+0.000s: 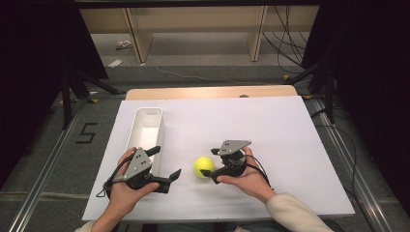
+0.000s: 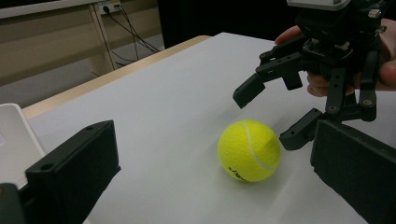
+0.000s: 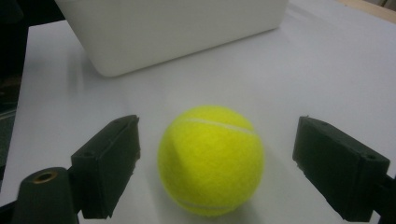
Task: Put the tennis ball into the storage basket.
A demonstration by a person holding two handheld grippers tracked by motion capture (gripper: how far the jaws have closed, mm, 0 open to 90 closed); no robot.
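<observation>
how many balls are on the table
1. The ball lies on the white table, between the open jaws of the right gripper, right of the tray. The tray's inside looks empty, though its near end is partly hidden.

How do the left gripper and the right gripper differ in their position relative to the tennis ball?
The right gripper has its open jaws on either side of the tennis ball, close to it; the left gripper is apart from the ball, to its left. The right gripper points toward the white bin, while the left gripper, beside the bin's near end, points toward the ball. Both are open, hand-held and hold nothing.
</observation>
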